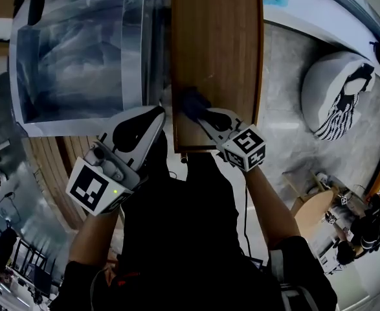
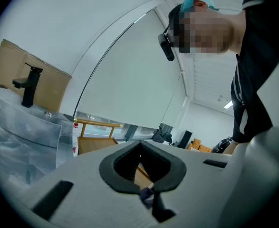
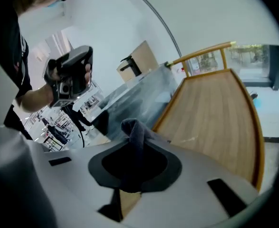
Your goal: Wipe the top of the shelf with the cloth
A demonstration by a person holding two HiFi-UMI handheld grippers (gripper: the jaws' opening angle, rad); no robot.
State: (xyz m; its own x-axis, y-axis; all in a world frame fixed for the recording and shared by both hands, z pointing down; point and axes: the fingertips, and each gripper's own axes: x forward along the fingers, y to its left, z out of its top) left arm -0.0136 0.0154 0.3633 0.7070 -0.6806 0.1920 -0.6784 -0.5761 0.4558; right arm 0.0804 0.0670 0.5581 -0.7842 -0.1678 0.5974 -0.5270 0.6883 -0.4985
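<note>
Lower left: my left gripper, jaws closed on nothing and pointed upward, is held off the shelf, which leaves the wiping path free. Centre: my right gripper has its jaws clamped on the dark cloth, which appears pressed to the near end of the wooden shelf top. The bare board runs toward the upper edge and is probably unwiped. Upper left: a clear plastic bin sits beside the shelf.
</note>
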